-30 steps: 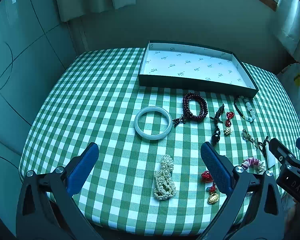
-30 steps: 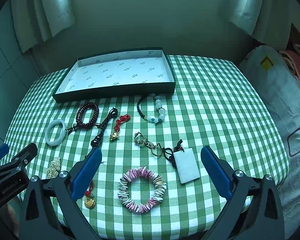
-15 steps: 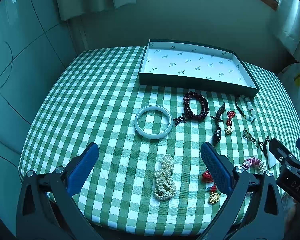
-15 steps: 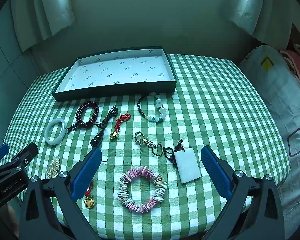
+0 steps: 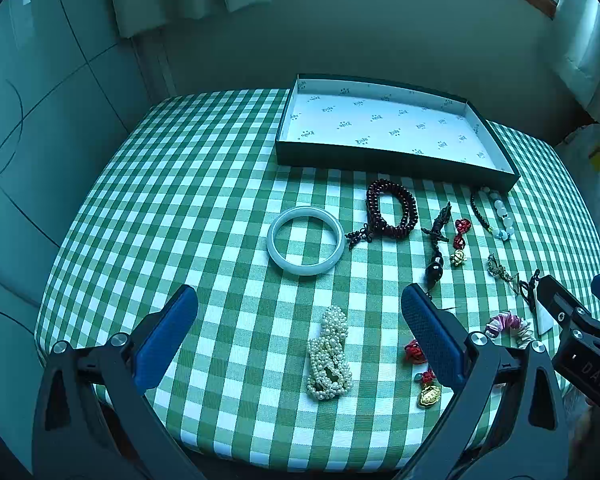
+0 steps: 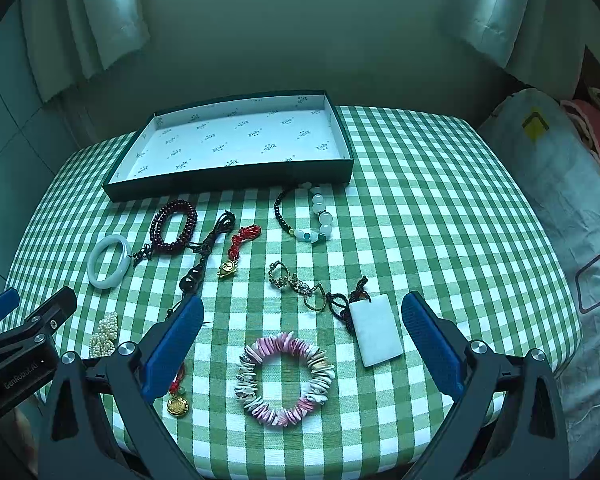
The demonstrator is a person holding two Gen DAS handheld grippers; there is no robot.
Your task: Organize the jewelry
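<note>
We hold our left gripper (image 5: pixel 299 312) with its fingers (image 5: pixel 168 336) spread wide and gripping nothing, above the pearl piece (image 5: pixel 329 355) that lies on the checked bench (image 5: pixel 180 208). Beyond it rests the pale bangle (image 5: pixel 305 240), and just to its right the dark red bead bracelet (image 5: pixel 391 213), close to the front wall of the shallow box (image 5: pixel 392 162), which holds no jewelry. Further right lie the dark gourd pendant (image 6: pixel 192 279), the red-corded gold charm (image 6: pixel 228 268), the black-and-white bead bracelet (image 6: pixel 304 218) and the small metal chain (image 6: pixel 294 285). Our right gripper (image 6: pixel 302 320) is likewise released, its fingers (image 6: pixel 430 344) wide apart, with the pink shell bracelet (image 6: pixel 285 379) and the white rectangular pendant (image 6: pixel 375 330) lying between them on the bench.
</note>
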